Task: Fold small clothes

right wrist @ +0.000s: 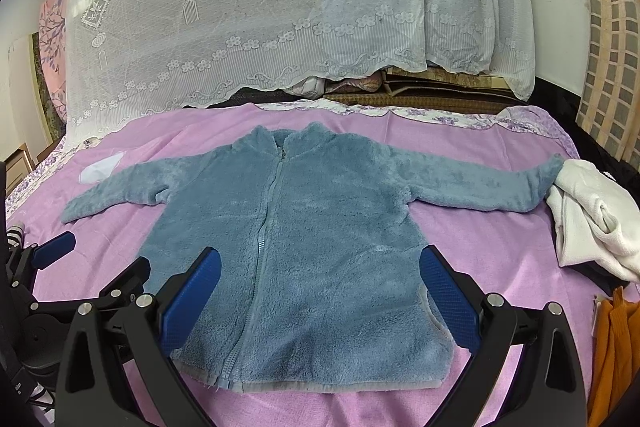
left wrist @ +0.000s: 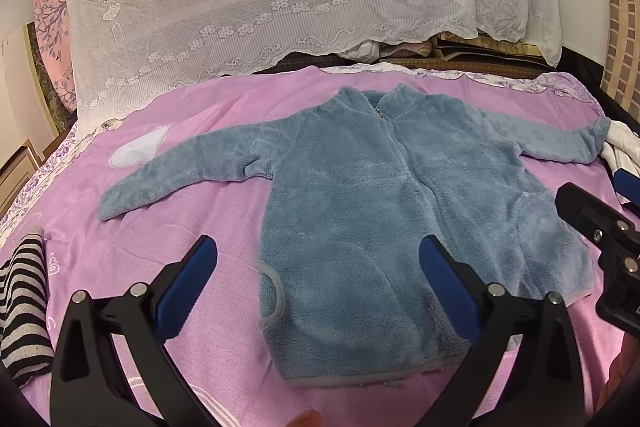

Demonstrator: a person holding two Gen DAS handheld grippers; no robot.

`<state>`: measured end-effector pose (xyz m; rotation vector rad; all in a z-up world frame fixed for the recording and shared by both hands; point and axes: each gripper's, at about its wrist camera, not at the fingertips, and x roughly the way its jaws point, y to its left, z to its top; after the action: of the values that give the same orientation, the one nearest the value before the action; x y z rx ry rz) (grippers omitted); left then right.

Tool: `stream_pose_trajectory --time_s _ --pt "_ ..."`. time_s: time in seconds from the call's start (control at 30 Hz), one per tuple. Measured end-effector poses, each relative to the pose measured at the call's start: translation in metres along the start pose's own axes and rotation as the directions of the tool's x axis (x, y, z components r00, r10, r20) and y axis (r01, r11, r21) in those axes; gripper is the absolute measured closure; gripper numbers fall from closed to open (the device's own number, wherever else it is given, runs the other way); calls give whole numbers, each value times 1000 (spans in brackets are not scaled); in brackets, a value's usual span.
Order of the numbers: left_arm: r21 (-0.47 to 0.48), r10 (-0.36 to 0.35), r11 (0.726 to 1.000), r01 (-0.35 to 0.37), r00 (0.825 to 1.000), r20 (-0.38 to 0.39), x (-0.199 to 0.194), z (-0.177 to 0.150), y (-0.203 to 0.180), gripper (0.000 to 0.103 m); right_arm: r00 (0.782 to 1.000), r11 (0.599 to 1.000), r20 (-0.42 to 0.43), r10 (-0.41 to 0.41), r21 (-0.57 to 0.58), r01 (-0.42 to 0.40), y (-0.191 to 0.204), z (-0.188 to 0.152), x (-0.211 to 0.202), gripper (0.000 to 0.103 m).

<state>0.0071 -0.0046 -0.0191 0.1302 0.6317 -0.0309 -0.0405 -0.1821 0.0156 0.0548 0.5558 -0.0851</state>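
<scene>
Both grippers open, hovering near hem of flat blue jacket (right wrist: 296, 227).

We find no readable text, label, brand, number or sign anywhere in either view; the white marks on the pink bedsheet (left wrist: 132, 259) are too unclear to read.

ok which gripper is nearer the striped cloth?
Left. The left gripper sits just right of the striped cloth; the right gripper is farther right, over the fleece jacket's hem.
</scene>
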Motion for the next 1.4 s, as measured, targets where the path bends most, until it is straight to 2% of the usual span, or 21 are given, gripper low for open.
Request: stream_pose_trajectory --time_s 1.4 --pt "2 -1 1000 1 1000 -3 -1 2 1 4 1000 1000 -17 -3 -1 3 1 -1 5 3"
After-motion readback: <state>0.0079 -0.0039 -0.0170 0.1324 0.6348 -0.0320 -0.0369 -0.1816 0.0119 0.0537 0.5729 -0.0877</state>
